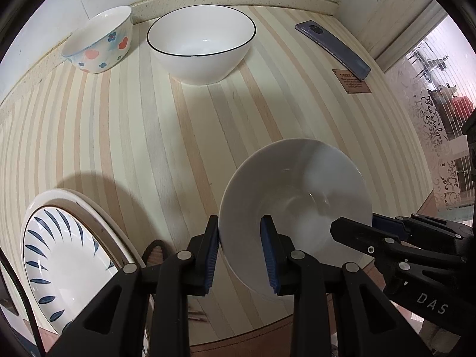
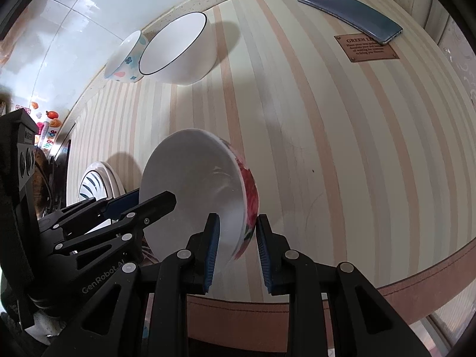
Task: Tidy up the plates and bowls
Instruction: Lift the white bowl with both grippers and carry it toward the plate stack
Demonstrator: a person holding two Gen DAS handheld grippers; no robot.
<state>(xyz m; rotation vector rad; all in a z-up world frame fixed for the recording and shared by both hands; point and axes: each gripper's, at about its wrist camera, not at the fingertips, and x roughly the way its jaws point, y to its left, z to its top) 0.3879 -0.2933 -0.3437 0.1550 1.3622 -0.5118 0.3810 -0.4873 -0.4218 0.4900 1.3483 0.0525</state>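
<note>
A bowl [image 1: 297, 184], white inside with red flowers outside [image 2: 190, 172], hangs tilted over the striped table's near edge, held from both sides. My left gripper [image 1: 241, 255] is shut on its left rim, one pad inside and one outside. My right gripper [image 2: 238, 253] is shut on the opposite rim; it shows in the left wrist view [image 1: 357, 223] at the bowl's right. In the right wrist view the left gripper [image 2: 154, 197] pinches the rim at left. A blue-leaf plate [image 1: 65, 253] lies on a cream plate at near left [image 2: 95, 181].
A black-rimmed white bowl [image 1: 202, 44] [image 2: 178, 56] and a small flowered bowl [image 1: 101, 41] [image 2: 126, 59] stand by the back wall. A blue phone [image 1: 336, 47] [image 2: 351, 15] and a brown plaque [image 1: 352, 81] [image 2: 367, 49] lie at far right. The table's brown edge [image 2: 416, 279] runs close in front.
</note>
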